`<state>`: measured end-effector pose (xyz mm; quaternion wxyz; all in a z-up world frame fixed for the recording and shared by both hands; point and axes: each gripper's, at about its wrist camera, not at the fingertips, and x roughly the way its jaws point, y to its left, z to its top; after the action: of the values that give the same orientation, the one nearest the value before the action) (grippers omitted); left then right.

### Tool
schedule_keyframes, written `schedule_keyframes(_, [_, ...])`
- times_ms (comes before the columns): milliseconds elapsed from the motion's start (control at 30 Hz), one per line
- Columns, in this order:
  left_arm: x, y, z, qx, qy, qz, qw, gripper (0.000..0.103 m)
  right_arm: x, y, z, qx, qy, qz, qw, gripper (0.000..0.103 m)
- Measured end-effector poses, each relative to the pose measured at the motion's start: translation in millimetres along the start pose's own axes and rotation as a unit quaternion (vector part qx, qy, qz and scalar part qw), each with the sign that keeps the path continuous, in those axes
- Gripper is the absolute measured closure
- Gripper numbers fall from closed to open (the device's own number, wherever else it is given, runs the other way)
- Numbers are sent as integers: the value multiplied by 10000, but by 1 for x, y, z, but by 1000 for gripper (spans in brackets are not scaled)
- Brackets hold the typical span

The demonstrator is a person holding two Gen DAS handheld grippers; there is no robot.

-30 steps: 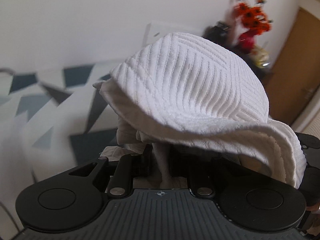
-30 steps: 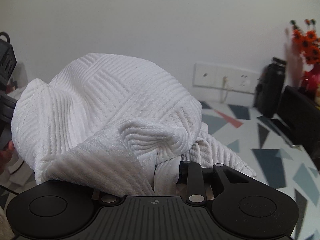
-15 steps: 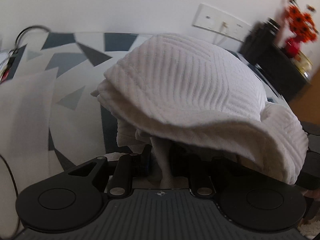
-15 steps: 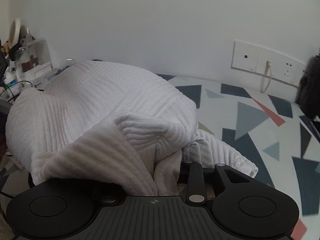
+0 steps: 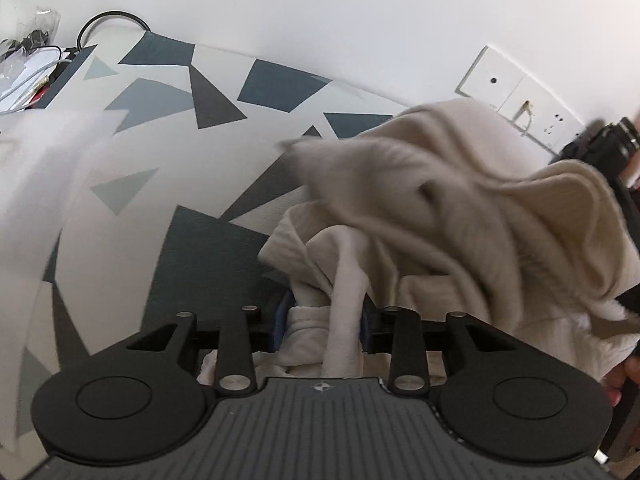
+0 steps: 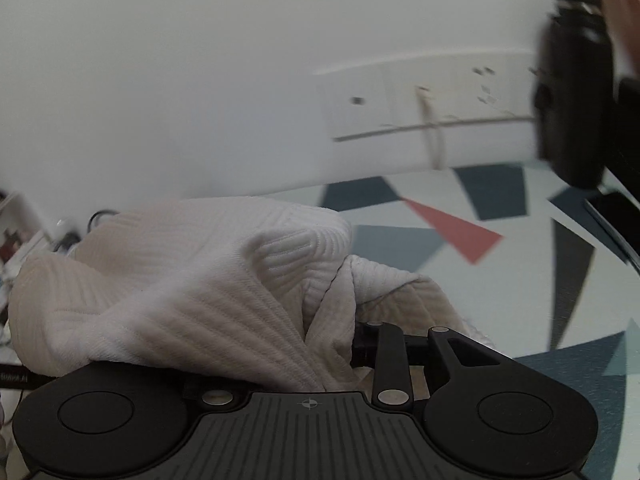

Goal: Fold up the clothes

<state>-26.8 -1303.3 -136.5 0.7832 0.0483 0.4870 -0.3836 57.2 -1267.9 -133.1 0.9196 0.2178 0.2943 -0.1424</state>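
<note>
Left tongs (image 5: 325,318) sit low over the tabletop (image 5: 168,184), tilted down toward it, clamped on a bunched fold of the white ribbed garment (image 5: 460,216). Cloth rises from the jaws and drapes off to the right, blurred, toward the wall sockets (image 5: 516,96). Right tongs (image 6: 332,354) point roughly level across the tabletop (image 6: 500,280) toward the wall, pinched shut on the garment (image 6: 192,280); one finger is buried under cloth. Here the garment mounds leftward from the jaws, ribs running diagonally, lower edge lying on the tabletop just beside the tongs. Long axis runs between the two tongs. A dark object (image 6: 572,92) stands at far right, blurred.
</note>
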Motion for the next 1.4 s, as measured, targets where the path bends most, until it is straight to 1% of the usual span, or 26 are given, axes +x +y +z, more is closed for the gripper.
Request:
schedule_keyframes(67, [6, -4, 0, -27, -4, 136, 9999, 61, 0, -17, -1, 157, 28, -26, 9999, 68])
schedule_keyframes(100, [8, -5, 0, -56, -1, 197, 9998, 61, -2, -23, -5, 225, 51, -41, 9997, 62])
schedule_keyframes(133, [10, -6, -1, -100, 9, 245, 9997, 60, -1, -27, -8, 276, 76, -45, 9996, 52])
schedule_keyframes(167, [12, -6, -1, -138, 18, 287, 9995, 58, 0, -32, -10, 301, 118, -55, 9995, 48])
schedule_keyframes(200, [13, -6, -2, -165, 23, 337, 9993, 56, 2, -34, -12, 239, 162, -66, 9996, 42])
schedule_keyframes(233, [14, -6, -2, -179, 22, 395, 9991, 51, 3, -33, -13, 105, 176, -97, 9997, 36])
schedule_keyframes(267, [15, -6, -2, -198, 26, 452, 9988, 47, 4, -32, -14, -33, 188, -129, 9997, 34])
schedule_keyframes(300, [16, -6, -2, -222, 35, 508, 9985, 45, 3, -31, -14, -97, 194, -160, 9996, 28])
schedule_keyframes(333, [17, -6, -2, -250, 44, 551, 9982, 41, 3, -30, -15, -158, 199, -192, 9995, 21])
schedule_keyframes(367, [17, -6, -1, -280, 53, 579, 9979, 39, 2, -28, -15, -218, 203, -223, 9993, 16])
schedule_keyframes(400, [18, -6, -1, -300, 60, 602, 9977, 38, -1, -28, -16, -225, 204, -276, 9992, 7])
schedule_keyframes(433, [19, -6, -1, -299, 64, 629, 9976, 35, -3, -28, -16, -229, 204, -330, 9990, 1])
schedule_keyframes(500, [20, -7, -1, -241, 56, 752, 9969, 28, -10, -29, -19, -225, 247, -335, 9989, 1])
schedule_keyframes(567, [21, -8, 0, -195, 72, 842, 9962, 18, -18, -29, -21, -219, 291, -337, 9988, 1])
schedule_keyframes(733, [23, -8, -2, -176, 202, 835, 9961, 11, -36, -30, -27, -206, 403, -342, 9984, 1])
schedule_keyframes(833, [19, -8, -4, -27, 225, 865, 9960, 9, -43, -28, -36, -192, 541, -303, 9979, 1])
schedule_keyframes(967, [8, -9, -6, 267, 115, 976, 9948, 1, -55, -24, -48, -35, 567, -301, 9979, 1])
schedule_keyframes(1133, [-8, -1, -9, 623, 13, 1056, 9925, 1, -63, -13, -60, -124, 599, -463, 9971, 1])
schedule_keyframes(1233, [-12, 9, -16, 627, 74, 984, 9931, 1, -62, -8, -67, -126, 655, -514, 9965, 1])
schedule_keyframes(1400, [-11, 24, -29, 493, 249, 896, 9944, 0, -55, -2, -74, -74, 776, -646, 9949, 1])
